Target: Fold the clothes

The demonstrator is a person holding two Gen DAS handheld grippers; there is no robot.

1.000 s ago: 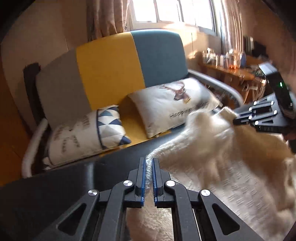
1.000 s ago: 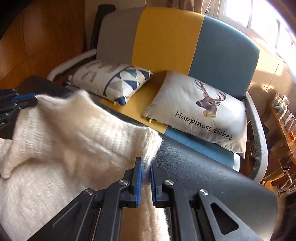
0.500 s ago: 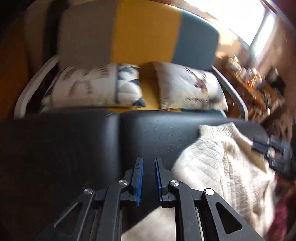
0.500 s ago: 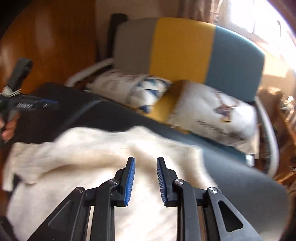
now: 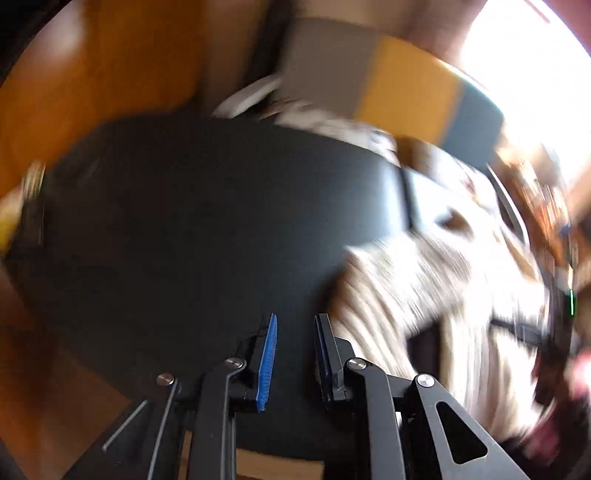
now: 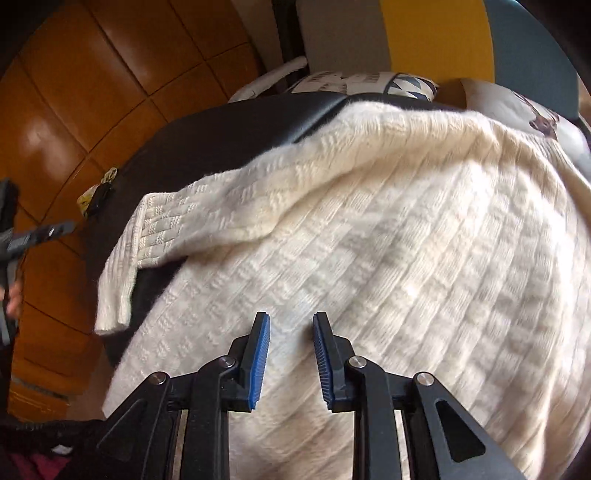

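No writing is legible. The cream sweater (image 6: 388,229) lies spread over the black table (image 6: 229,136), a sleeve draped off its left edge, before a striped sofa (image 6: 436,37) on a wood floor (image 6: 74,110). The right gripper (image 6: 291,354) hovers above the sweater and the left gripper (image 5: 293,354) above bare tabletop, both with jaws parted and empty.

The cream cable-knit sweater (image 6: 388,236) lies spread on the black padded table (image 6: 229,136), covering its right and near part; one sleeve (image 6: 155,236) reaches toward nine o'clock and droops over the table's left edge. Behind the table, at twelve o'clock, stands the grey, yellow and blue striped sofa (image 6: 436,33), with two printed cushions (image 6: 369,83) on its seat. The right gripper (image 6: 291,332) sits above the sweater's near part. The left gripper (image 5: 293,332) sits above bare table (image 5: 184,221), the sweater (image 5: 424,288) at its three o'clock.
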